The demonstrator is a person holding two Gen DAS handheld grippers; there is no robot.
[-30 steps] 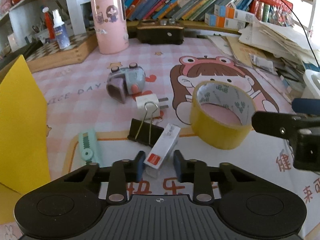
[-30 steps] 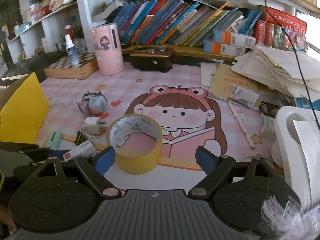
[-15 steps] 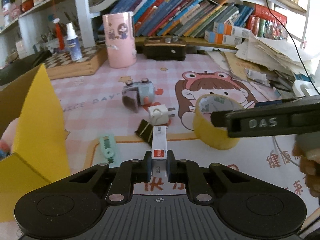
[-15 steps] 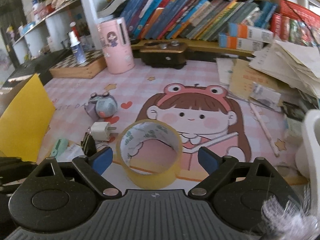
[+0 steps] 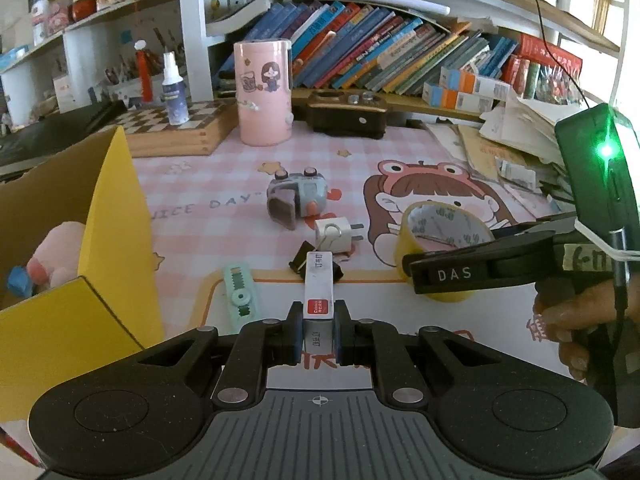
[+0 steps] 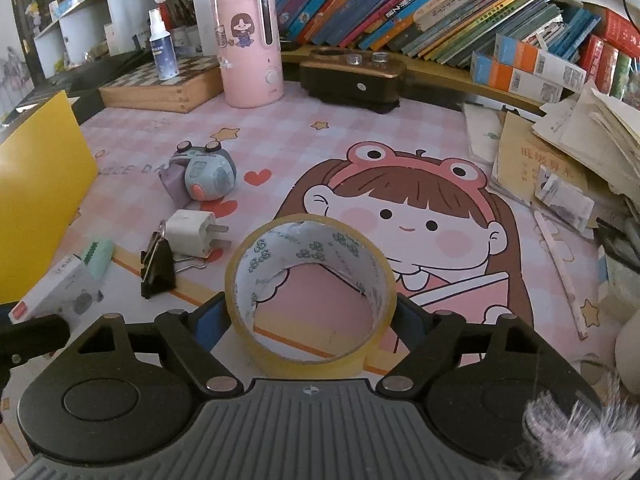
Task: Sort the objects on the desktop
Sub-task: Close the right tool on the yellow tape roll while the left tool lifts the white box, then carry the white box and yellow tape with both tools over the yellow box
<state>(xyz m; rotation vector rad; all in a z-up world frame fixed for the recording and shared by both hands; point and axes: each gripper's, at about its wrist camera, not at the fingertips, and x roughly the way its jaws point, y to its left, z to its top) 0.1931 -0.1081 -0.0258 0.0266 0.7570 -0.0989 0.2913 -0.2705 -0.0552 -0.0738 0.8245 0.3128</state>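
Observation:
A small white staple box [image 5: 319, 280] with a red label is clamped between the blue pads of my left gripper [image 5: 318, 320], which is shut on it and holds it above the mat. The box [image 6: 56, 292] also shows at the left edge of the right wrist view. A yellow tape roll [image 6: 312, 356] stands flat on the mat inside my right gripper [image 6: 308, 316]. Its jaws are closing, and both pads sit against the roll's outer wall. In the left wrist view the right gripper's finger [image 5: 440, 276] crosses in front of the tape roll [image 5: 440, 220].
A yellow cardboard box [image 5: 112, 220] with a pink plush [image 5: 56, 256] inside stands at the left. On the mat lie a black binder clip [image 6: 158, 268], a white charger plug [image 6: 188, 232], a grey toy camera [image 6: 204, 178] and a green correction tape [image 5: 240, 294]. A pink humidifier [image 5: 264, 92] stands behind, paper stacks at right.
My left gripper closed on the staple box and lifted it off the mat. My right gripper came down around the tape roll and its jaws narrowed onto it.

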